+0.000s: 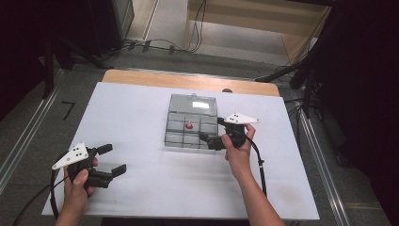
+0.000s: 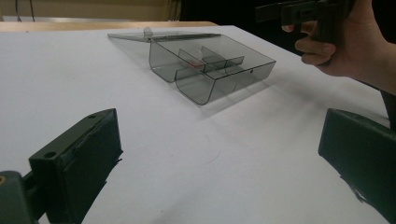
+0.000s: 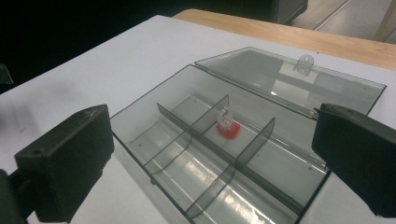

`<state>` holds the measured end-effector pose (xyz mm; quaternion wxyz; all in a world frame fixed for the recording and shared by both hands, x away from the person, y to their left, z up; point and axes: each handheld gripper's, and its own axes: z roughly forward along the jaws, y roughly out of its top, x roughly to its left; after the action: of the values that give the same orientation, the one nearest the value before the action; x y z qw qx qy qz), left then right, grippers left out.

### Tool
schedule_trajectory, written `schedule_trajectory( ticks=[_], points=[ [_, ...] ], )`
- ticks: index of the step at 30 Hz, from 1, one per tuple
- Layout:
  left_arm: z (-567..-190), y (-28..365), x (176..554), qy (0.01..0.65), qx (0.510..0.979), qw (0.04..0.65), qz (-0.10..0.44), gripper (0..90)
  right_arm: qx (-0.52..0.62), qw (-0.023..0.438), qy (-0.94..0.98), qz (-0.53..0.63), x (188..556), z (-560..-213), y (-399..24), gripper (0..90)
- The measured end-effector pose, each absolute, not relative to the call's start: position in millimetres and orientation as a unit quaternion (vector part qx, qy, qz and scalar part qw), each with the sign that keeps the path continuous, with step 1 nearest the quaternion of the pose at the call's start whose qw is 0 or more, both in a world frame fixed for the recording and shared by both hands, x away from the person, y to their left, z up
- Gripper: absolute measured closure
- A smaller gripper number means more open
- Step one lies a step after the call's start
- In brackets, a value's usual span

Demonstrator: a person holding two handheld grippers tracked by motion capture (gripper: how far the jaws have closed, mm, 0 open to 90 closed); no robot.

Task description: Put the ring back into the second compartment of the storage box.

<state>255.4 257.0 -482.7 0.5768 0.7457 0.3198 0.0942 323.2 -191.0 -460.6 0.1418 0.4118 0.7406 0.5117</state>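
The left gripper (image 1: 112, 162) rests on the white table (image 1: 131, 188), its 2 jaws apart and bare, well short of the clear box (image 1: 190, 128). The right gripper (image 1: 210, 132) hangs at the box's edge, jaws wide apart and bare; ahead between them, the red piece (image 3: 228, 128) lies in a middle compartment.
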Motion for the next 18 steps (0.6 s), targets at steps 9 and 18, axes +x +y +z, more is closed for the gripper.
schedule_trajectory(
  ticks=[9,18],
  points=[
    [-482,254,254,0.317,0.748,0.575,0.093,0.0,0.411,0.153,0.737,0.514,310,-465,-203,0.0],
    [-482,250,253,0.312,0.748,0.579,0.089,0.0,0.406,0.159,0.738,0.515,298,-468,-212,0.0]
  ],
)
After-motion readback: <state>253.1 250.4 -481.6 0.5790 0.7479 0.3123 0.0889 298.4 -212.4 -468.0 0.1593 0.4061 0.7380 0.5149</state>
